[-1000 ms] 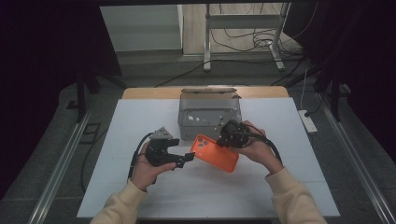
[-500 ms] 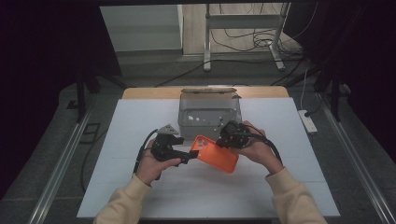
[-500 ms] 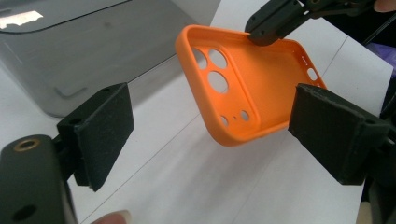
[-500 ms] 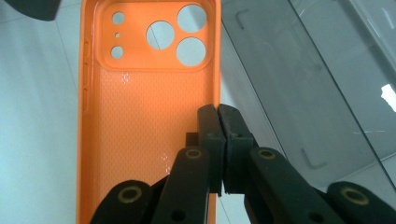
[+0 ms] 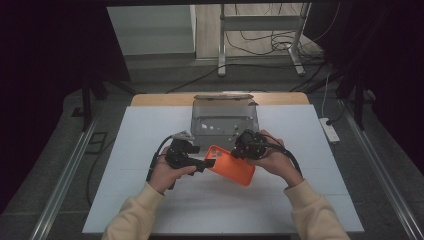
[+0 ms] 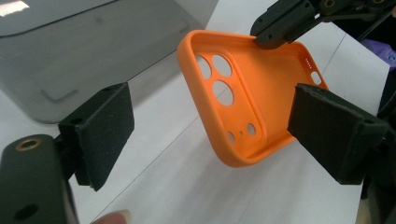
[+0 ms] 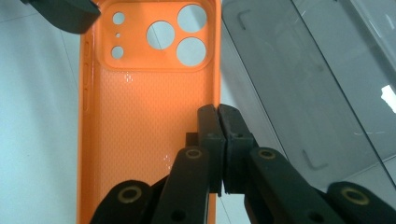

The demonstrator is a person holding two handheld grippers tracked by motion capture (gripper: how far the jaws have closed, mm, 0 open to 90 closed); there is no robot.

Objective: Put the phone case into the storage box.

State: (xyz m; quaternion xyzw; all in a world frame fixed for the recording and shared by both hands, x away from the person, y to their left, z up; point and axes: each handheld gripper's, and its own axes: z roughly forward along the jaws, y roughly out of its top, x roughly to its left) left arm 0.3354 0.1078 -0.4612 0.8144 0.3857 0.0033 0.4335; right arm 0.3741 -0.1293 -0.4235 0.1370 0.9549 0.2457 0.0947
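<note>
OK: right tongs (image 7: pixel 218 116) are clenched on the long side wall of the orange phone case (image 5: pixel 231 164), jaws pressed flat together with the rim pinched between them. That pinch carries the case above the counter (image 5: pixel 130 150), tilted, inner face up, camera cutouts toward the left hand.

Left tongs (image 6: pixel 210 126) are wide open and grasping nothing. In the left gripper view the cutout end of the case (image 6: pixel 247 93) sits between the two pads; the right pad (image 6: pixel 331 128) overlaps the case's edge, the left pad (image 6: pixel 105 126) stands well apart from it. Can't tell if the right pad actually touches. In the high view the left tongs (image 5: pixel 202 165) are just at the case's near-left corner.

Surface: white counter top, matte, with a wooden strip along the far edge. A grey translucent box (image 5: pixel 224 121) sits at the counter's far middle, just behind the case and both hands. In the right gripper view the box wall (image 7: pixel 317 84) runs right beside the case's pinched edge.

Room: dim, dark floor, metal stand legs (image 5: pixel 260 35) and loose cables behind the counter, a power strip (image 5: pixel 330 130) by the right edge.

Clearance: open white surface left, right and on the near side of the hands; tight only toward the box.
</note>
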